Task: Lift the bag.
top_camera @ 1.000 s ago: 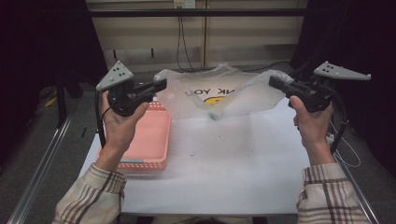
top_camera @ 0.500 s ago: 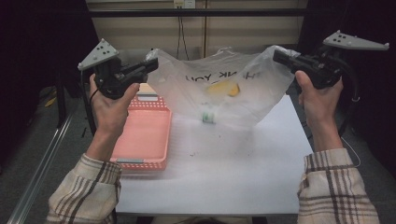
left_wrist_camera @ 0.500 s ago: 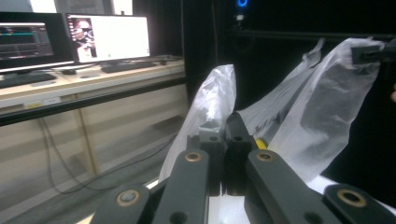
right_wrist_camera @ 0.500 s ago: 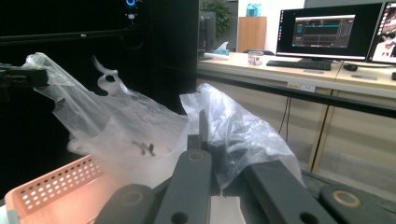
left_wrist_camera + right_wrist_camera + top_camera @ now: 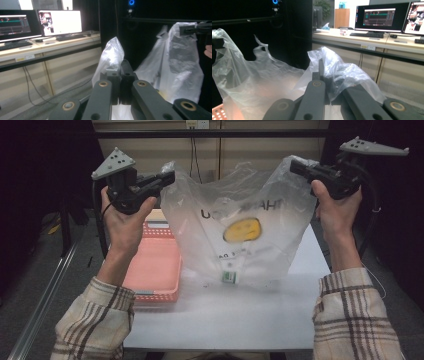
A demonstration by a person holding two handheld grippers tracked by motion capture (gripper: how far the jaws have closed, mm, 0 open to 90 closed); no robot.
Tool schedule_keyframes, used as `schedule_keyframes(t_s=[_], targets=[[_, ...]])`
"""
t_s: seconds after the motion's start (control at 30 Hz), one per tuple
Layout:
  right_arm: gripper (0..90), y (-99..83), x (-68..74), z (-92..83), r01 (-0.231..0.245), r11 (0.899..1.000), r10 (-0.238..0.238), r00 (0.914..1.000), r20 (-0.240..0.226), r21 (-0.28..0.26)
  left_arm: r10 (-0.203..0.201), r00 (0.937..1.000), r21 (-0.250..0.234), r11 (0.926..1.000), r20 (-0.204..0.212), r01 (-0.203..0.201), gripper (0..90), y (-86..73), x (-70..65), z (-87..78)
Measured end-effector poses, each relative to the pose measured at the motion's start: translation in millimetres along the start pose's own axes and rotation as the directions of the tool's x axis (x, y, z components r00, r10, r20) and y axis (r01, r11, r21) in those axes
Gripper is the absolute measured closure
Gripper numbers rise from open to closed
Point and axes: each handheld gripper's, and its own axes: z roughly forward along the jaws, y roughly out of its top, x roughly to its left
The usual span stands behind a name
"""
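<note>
Plastic bag (image 5: 240, 232): held up at centre frame, bottom just above the tabletop (image 5: 260, 315). Left gripper (image 5: 169, 176) is clamped on one handle, upper left; right gripper (image 5: 295, 166) is clamped on the other, upper right. Small item (image 5: 229, 276) seen inside. Lifting judged done; setting down or emptying judged outstanding. Pink basket (image 5: 155, 265) at left.

The high view looks forward and down on the table (image 5: 280, 315) from the person's side. Each gripper view sits close behind its own jaws, facing outward toward desks with monitors (image 5: 379, 18). All three views share the plastic bag (image 5: 240, 230).
</note>
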Motion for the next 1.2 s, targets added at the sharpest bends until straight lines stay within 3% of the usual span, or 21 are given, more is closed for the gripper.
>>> schedule_keyframes(t_s=[0.23,0.47,0.73,0.87,0.97,1.07,1.2], targets=[[90.0,-30.8,-9.0,13.6,-0.019,0.997,0.019,0.9998,0.005,0.075,-0.001,0.9996,0.047,0.9989,-0.029,0.003,89.0,-17.1,7.7,12.3],[89.7,-48.0,-10.3,16.5,-0.013,0.993,0.008,0.9991,0.041,0.12,-0.018,0.9997,0.074,0.9971,-0.015,0.019,88.1,-30.9,8.0,19.6],[72.8,-63.6,-14.9,9.7,-0.028,0.991,0.019,0.9974,0.07,0.133,-0.019,0.9998,0.079,0.9967,-0.01,0.02,86.2,-35.9,6.8,20.7],[62.4,-65.1,-12.9,4.8,-0.018,0.992,0.008,0.9967,0.08,0.128,-0.006,0.9999,0.078,0.997,-0.016,0.007,81.2,-34.8,4.8,18.7],[57.9,-66.3,-9.3,2.0,-0.006,0.992,-0.004,0.9969,0.079,0.128,-0.003,0.9998,0.077,0.997,-0.022,0.004,72.7,-34.4,4.6,16.9],[51.0,-66.7,-4.8,-2.3,-0.006,0.993,-0.004,0.9957,0.093,0.115,-0.001,0.9985,0.068,0.9976,-0.055,0.005,54.6,-33.5,2.9,13.3],[45.3,-66.6,-1.8,-9.6,0.006,0.995,-0.017,0.9939,0.109,0.097,-0.002,0.9978,0.063,0.998,-0.066,0.006,37.6,-35.5,2.3,10.8]])
